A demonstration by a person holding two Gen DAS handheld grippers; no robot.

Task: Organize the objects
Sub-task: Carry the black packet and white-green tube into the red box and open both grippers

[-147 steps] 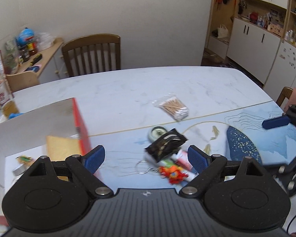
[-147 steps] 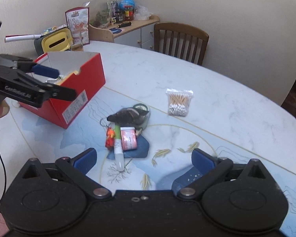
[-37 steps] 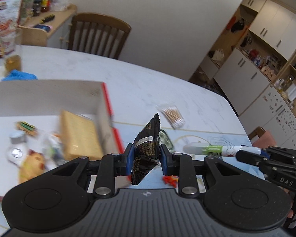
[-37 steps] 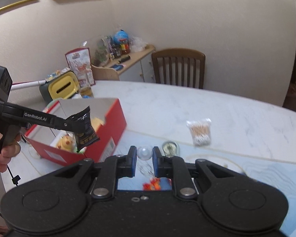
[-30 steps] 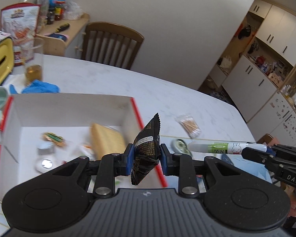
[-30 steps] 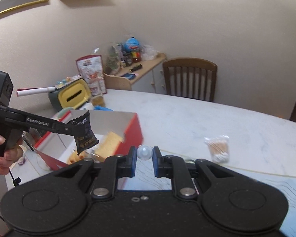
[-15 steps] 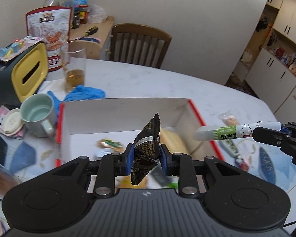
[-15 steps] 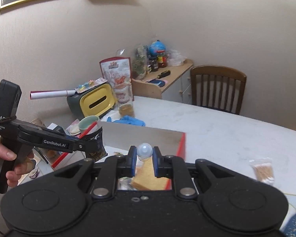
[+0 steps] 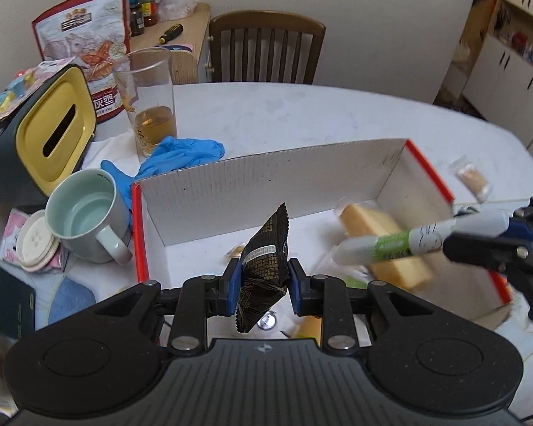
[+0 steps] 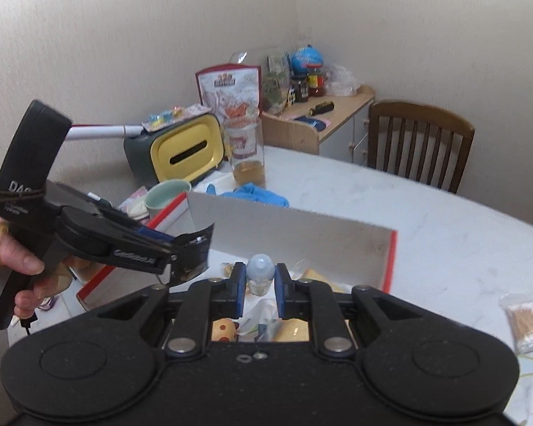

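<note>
left gripper was clamped on black snack packet, right gripper clamped on white-green tube; both hung over red box.

Black crinkle-edged packet and white green-banded tube, both above open red-rimmed box.

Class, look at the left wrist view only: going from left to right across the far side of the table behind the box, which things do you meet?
Yellow-faced tissue box → drinking glass → blue glove → wooden chair → cotton swab packet.
</note>
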